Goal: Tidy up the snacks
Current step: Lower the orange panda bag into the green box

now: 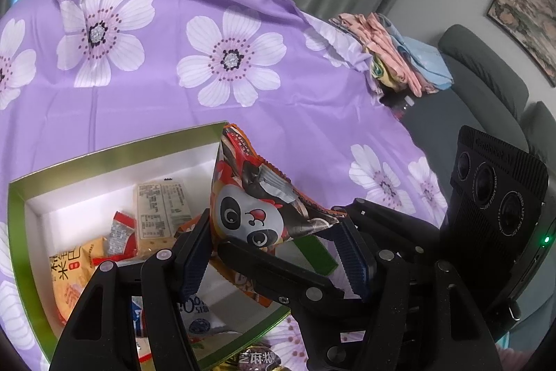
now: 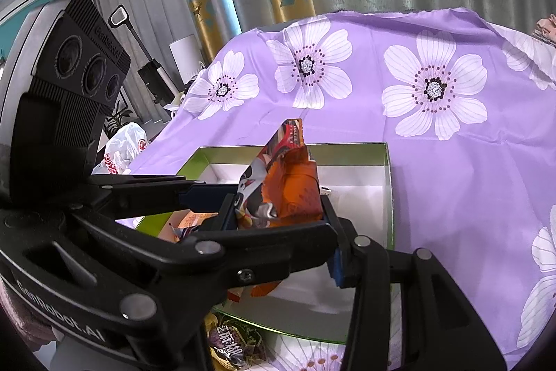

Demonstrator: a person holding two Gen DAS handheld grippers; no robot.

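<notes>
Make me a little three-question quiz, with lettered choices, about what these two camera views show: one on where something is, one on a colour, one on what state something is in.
1. Where is the panda snack bag?
A. flat on the cloth
B. held up over the open box
C. on the sofa

2. What colour is the flowered tablecloth?
A. purple
B. red
C. plain white

3. What state is the green-rimmed box in?
A. closed with a lid
B. open and bare inside
C. open, with several snack packets inside

Answers:
1 B, the bag stands between the fingers of the left gripper and the right gripper, above the box's white interior.
2 A, the cloth is purple with white flowers.
3 C, there is no lid on it, and packets lie on its white floor.
</notes>
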